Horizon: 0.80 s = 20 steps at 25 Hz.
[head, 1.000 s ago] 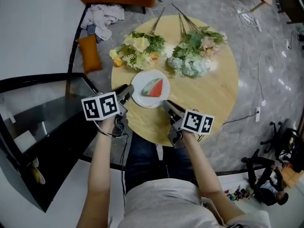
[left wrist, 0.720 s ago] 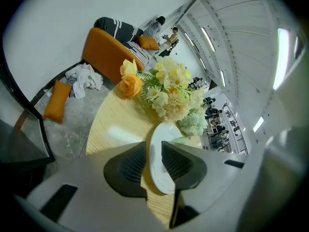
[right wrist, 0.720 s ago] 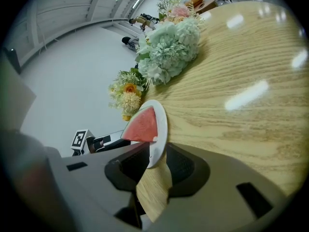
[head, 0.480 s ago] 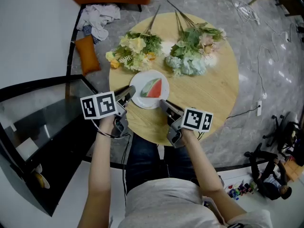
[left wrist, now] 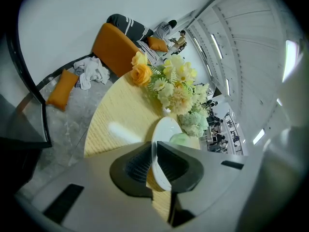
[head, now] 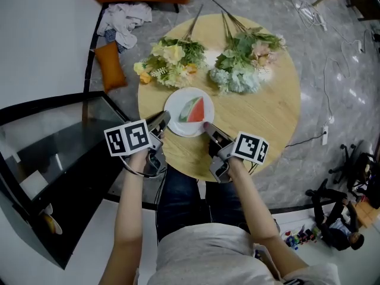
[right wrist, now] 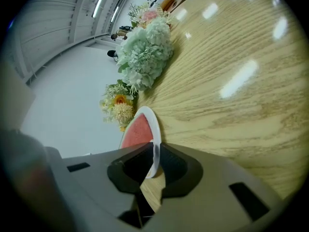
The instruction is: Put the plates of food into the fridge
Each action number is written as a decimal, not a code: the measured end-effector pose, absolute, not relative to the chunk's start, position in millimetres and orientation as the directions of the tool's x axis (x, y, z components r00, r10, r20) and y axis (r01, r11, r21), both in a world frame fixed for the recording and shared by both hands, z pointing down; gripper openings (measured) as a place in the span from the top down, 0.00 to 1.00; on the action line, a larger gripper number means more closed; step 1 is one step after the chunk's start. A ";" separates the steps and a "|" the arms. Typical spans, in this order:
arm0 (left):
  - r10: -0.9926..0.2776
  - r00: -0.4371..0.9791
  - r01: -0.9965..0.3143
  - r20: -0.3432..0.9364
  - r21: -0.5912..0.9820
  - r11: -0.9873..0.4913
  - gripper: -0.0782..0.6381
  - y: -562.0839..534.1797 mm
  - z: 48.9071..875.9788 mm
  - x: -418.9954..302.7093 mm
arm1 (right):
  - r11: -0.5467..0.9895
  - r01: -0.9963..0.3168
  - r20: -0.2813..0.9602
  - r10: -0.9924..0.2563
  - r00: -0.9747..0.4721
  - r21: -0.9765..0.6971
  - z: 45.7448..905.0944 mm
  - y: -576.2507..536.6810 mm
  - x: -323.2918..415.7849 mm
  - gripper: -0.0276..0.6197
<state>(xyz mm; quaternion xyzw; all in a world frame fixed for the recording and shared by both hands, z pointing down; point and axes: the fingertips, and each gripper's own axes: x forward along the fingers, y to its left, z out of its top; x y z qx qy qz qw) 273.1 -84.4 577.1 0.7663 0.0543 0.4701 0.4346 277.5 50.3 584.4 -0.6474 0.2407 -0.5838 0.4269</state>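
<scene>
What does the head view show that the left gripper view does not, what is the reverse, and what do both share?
Only the head view: the right gripper at the plate, the red flesh of the watermelon slice, and the pale green bouquet whole. Only the left gripper view: the left gripper with its jaws closed on the plate's rim, seen close up. Both: the plate, the round wooden table, the yellow bouquet and the orange cushion.
</scene>
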 end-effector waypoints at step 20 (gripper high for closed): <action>0.433 0.701 -0.355 0.567 0.804 -0.477 0.85 -68.7 538.6 253.5 | -0.473 0.120 0.487 -0.836 0.253 -0.873 550.9 69.0 274.1 0.91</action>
